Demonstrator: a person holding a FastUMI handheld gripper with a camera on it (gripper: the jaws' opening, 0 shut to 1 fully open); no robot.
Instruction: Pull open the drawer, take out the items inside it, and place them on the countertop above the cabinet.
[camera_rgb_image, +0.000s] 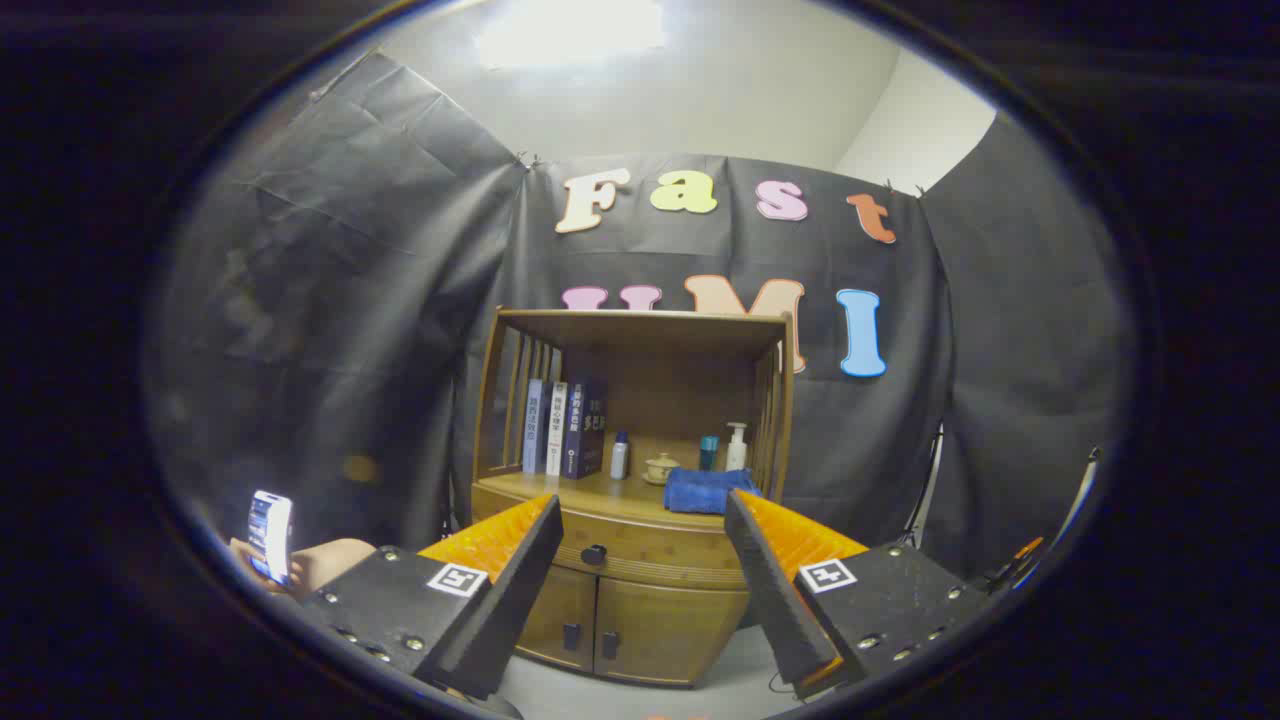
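A wooden cabinet (640, 560) stands against the booth wall, some way beyond my fingers. Its drawer (640, 550) sits closed under the countertop (600, 492), with a dark knob (594, 554) at its middle. My gripper (645, 530) is open, fingers spread wide with nothing between them; the drawer front shows in the gap. On the countertop lies a folded blue cloth (708, 490), just behind the right finger's tip. What the drawer holds is hidden.
Three books (563, 427) stand at the shelf's left. A small bottle (620, 456), a lidded cup (661, 467), a teal container (708, 452) and a pump bottle (737, 447) line the back. Two cupboard doors (625, 630) sit below the drawer. A hand holds a phone (270, 535) beside the left finger.
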